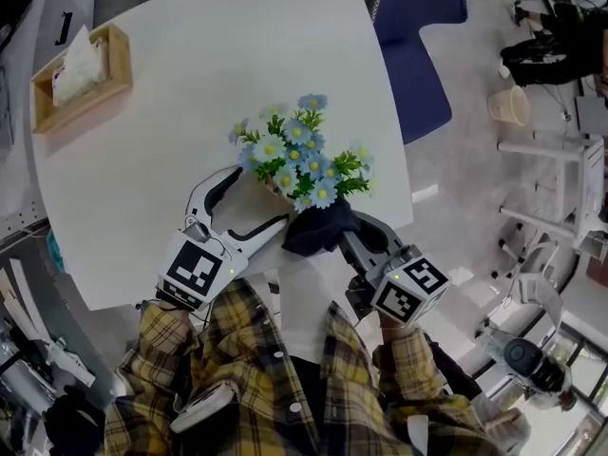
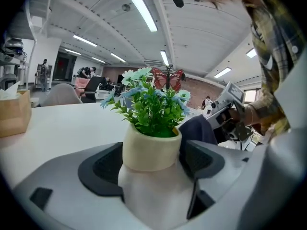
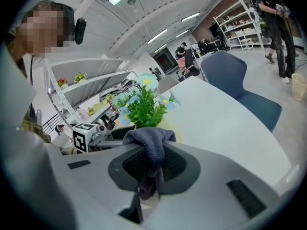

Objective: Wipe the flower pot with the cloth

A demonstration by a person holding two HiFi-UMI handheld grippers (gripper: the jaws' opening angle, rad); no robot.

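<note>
The left gripper point(image 1: 260, 198) stands wide open around the pot point(image 2: 151, 150) on the table point(image 1: 190, 84) (its pads do not seem to press it). The right gripper point(image 3: 148, 166) is closed on the cloth point(image 3: 149, 139), just beside the pot.

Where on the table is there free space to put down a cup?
The wide middle of the table, between the tissue box and the pot, is bare, as is the far right corner by the chair. The near edge is crowded: left gripper, right gripper and cloth sit around the pot.
</note>
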